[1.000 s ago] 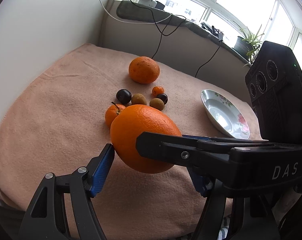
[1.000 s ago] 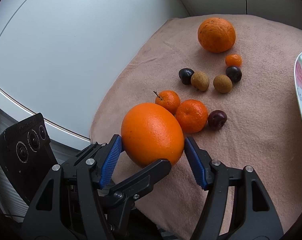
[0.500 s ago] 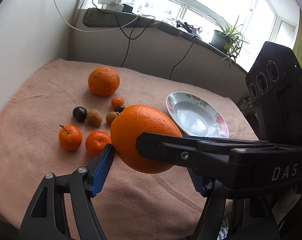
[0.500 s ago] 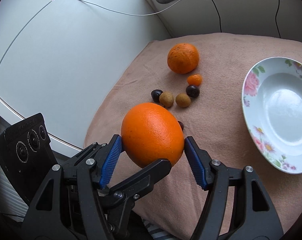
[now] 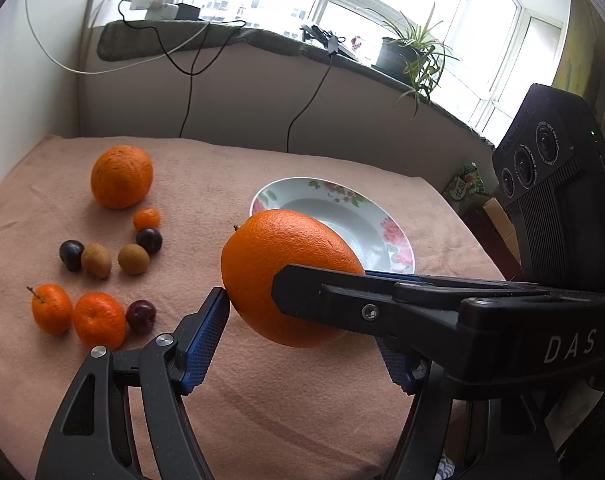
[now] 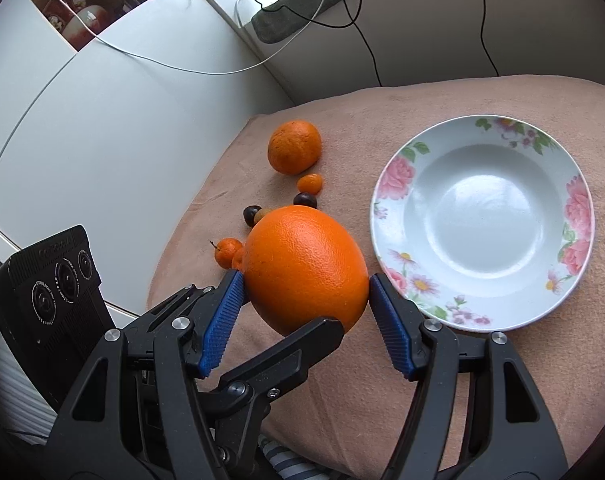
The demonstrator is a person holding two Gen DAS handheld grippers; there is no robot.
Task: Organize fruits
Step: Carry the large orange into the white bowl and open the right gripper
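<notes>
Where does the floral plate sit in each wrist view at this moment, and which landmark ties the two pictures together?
Left wrist view: floral plate at centre, partly hidden behind the held orange.
Right wrist view: floral plate fills the right side, empty, right of the orange.
Shared landmark: the speckled orange on the cloth.

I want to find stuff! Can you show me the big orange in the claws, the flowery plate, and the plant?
big orange (image 6: 302, 264), right wrist view, middle of its peel
flowery plate (image 6: 396, 178), right wrist view, pink rose on rim
plant (image 5: 416, 54), left wrist view, its leaves
</notes>
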